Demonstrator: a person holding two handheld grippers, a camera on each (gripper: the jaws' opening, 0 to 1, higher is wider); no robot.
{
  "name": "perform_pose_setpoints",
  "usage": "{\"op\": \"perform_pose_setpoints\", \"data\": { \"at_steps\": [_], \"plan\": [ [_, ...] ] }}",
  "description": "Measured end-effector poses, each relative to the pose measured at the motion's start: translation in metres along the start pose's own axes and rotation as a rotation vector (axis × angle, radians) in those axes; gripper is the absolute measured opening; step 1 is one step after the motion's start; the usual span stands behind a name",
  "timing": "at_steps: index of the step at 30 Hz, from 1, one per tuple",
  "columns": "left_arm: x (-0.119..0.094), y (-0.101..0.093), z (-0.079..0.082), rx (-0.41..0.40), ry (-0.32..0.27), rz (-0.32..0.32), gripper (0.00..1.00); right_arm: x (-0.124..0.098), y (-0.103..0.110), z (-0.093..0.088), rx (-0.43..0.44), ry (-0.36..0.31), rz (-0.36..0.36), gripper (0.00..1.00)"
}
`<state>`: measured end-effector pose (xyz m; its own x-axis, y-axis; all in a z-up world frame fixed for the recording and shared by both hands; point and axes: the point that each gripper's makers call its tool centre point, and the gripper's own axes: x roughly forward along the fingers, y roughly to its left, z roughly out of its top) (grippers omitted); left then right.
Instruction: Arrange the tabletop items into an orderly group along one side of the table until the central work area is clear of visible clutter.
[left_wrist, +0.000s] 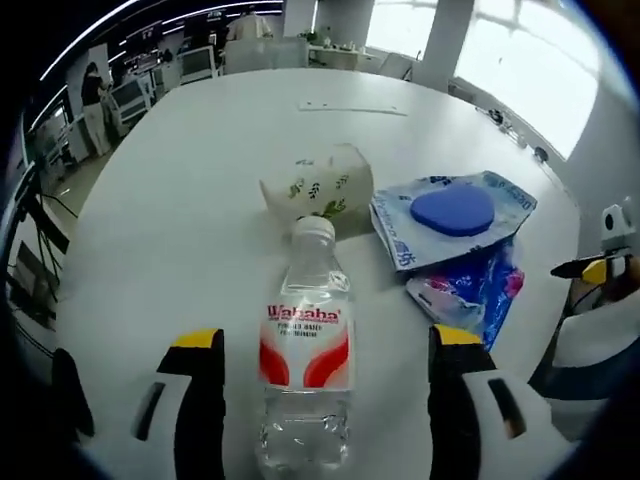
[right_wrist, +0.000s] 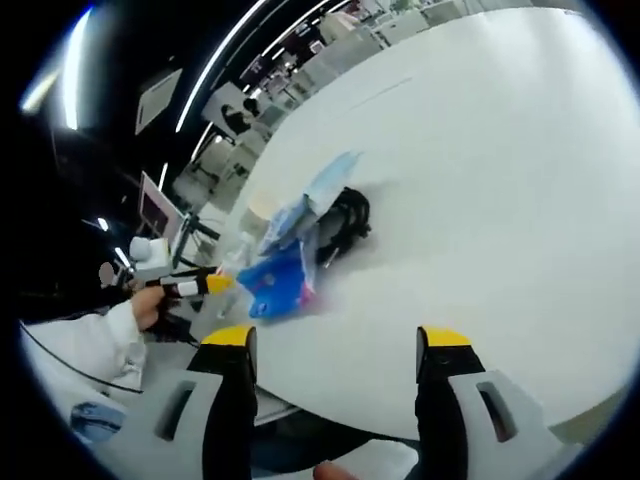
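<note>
Water bottle (left_wrist: 306, 350): clear, white cap, red-and-white label; lies on the white counter (left_wrist: 170, 210) between the spread jaws of the left tool (left_wrist: 325, 350), framed for a grasp but apparently not yet clamped. Beyond its cap: floral tissue pack (left_wrist: 318, 185); beside that, blue wipes packet (left_wrist: 455, 215) overlapping a smaller blue-pink packet (left_wrist: 470, 290), likely a grouping under way. Right tool (right_wrist: 335, 350): jaws apart, empty, waiting at the counter edge near the same cluster.
</note>
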<state>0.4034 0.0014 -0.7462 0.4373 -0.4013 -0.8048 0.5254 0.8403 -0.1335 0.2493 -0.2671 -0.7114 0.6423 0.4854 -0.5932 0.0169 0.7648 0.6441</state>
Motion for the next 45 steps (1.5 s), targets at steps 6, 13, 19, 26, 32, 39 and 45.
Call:
{"op": "perform_pose_setpoints", "data": {
  "at_steps": [6,13,19,26,32,39,45],
  "plan": [
    [0.008,0.002,-0.005,0.013,0.035,0.005,0.83,-0.002,0.0,0.001,0.02,-0.013,-0.001,0.62],
    [0.013,0.008,-0.01,0.034,0.074,0.033,0.71,-0.004,-0.001,-0.004,0.04,-0.013,-0.003,0.62],
    [0.014,0.017,-0.01,0.059,0.096,0.082,0.6,-0.004,-0.002,-0.008,0.059,-0.009,-0.006,0.61],
    [0.017,0.02,-0.005,0.084,0.094,0.101,0.58,0.001,0.003,-0.011,0.059,0.013,0.008,0.61],
    [0.017,0.018,-0.005,0.098,0.096,0.097,0.43,0.003,0.002,-0.01,0.057,0.016,0.011,0.6],
    [0.011,0.015,-0.003,0.091,0.054,0.094,0.39,0.001,0.001,-0.01,0.07,0.011,0.006,0.59],
    [-0.002,0.01,0.002,0.023,-0.049,0.083,0.38,0.002,0.001,-0.01,0.078,0.012,0.007,0.59]
  ]
}}
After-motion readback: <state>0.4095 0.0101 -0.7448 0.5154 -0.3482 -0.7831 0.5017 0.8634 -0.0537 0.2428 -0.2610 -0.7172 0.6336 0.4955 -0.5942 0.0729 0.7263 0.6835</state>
